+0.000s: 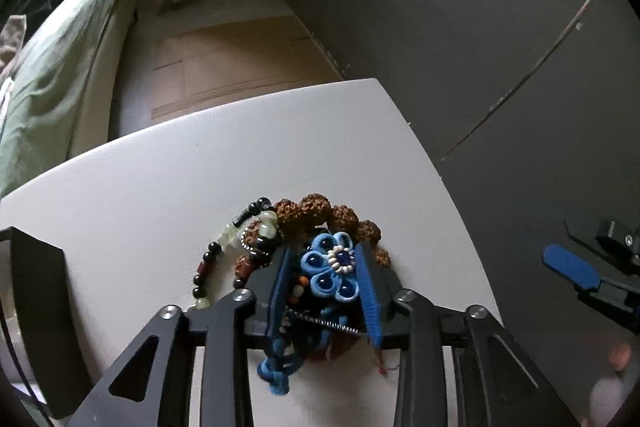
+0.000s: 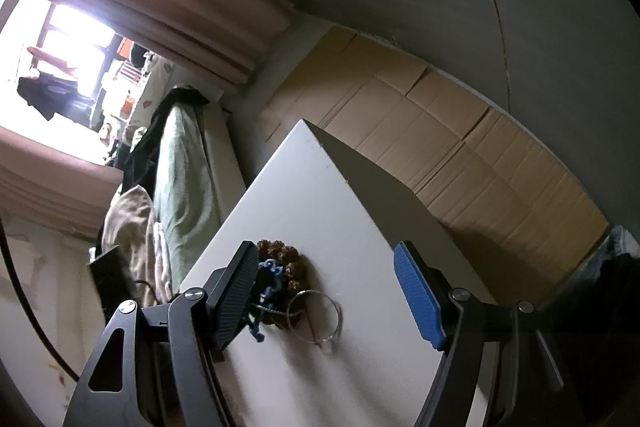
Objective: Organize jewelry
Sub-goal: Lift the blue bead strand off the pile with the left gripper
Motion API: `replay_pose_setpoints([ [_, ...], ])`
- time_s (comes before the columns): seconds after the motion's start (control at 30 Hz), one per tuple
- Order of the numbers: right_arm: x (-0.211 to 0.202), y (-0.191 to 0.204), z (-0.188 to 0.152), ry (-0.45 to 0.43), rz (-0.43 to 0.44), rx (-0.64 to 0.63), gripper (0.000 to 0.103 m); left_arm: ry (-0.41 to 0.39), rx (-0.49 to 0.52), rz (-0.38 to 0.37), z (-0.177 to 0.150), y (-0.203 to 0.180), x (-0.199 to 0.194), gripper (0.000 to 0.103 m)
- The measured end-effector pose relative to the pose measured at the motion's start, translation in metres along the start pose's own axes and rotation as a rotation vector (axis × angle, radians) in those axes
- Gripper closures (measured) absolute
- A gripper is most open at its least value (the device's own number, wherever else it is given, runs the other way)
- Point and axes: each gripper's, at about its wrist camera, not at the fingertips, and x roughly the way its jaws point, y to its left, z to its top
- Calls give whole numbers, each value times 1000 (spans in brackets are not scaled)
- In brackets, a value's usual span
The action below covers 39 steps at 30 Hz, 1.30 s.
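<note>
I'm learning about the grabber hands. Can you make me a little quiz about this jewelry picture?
1. True or false: the blue flower ornament sits between the fingers of the left gripper.
2. What colour are the big bumpy beads behind the flower: brown, pink or white?
3. Which gripper has nothing between its fingers?

Key
1. True.
2. Brown.
3. The right gripper; its fingers stand wide apart over the white table, and the thin metal ring lies there untouched.
</note>
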Motion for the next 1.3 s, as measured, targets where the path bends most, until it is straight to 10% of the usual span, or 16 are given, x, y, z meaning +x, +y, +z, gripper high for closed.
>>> replay_pose_setpoints([
  [0.4,8,-4,0,30,36,31,31,61,113,87,6,-26,9,62],
  [0.57,5,-6,0,25,42,39,31,72,93,66,6,-15,3,83],
  [1.3,32,21,-14,111,26,-74,31,-312,-53,-190,2,17,-141,83],
])
